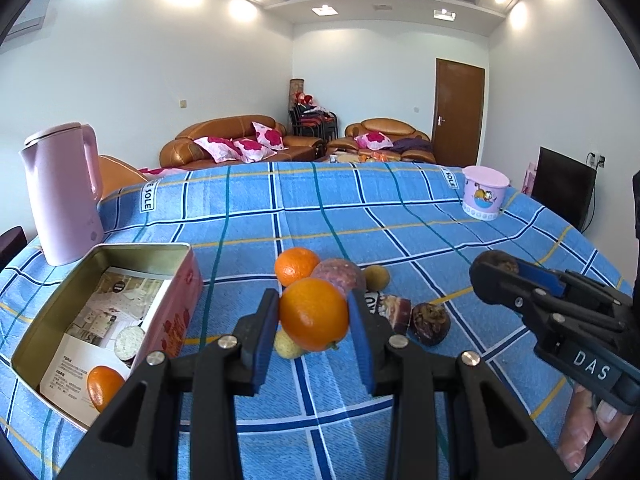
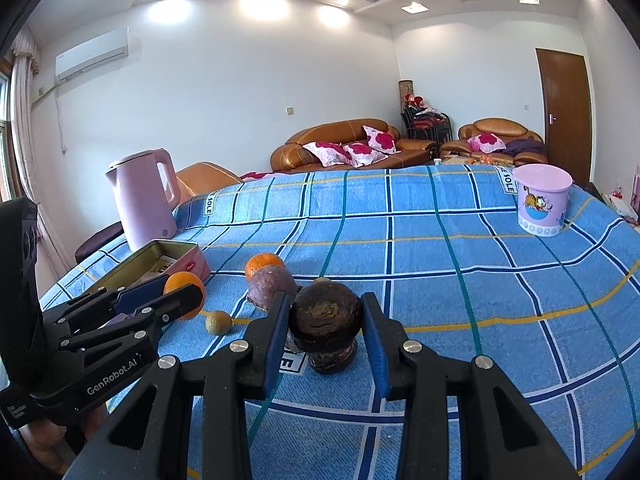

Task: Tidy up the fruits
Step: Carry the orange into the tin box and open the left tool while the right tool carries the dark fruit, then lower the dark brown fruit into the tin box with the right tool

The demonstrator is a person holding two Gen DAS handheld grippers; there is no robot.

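Blue plaid cloth (image 1: pixel 400 232); pink kettle (image 1: pixel 64 192); orange mandarin (image 1: pixel 314 314); dark brown mangosteen (image 2: pixel 325 316); pink tin (image 1: pixel 176 304).

Both grippers are black plastic linkages with silver screw heads at the joints and blue pads lining the fingers. The right gripper (image 1: pixel 494 276) carries white "DAS" lettering; the left gripper (image 2: pixel 182 298) reads "GenRobot.AI". Bare fingertips (image 1: pixel 580 428) show beneath.
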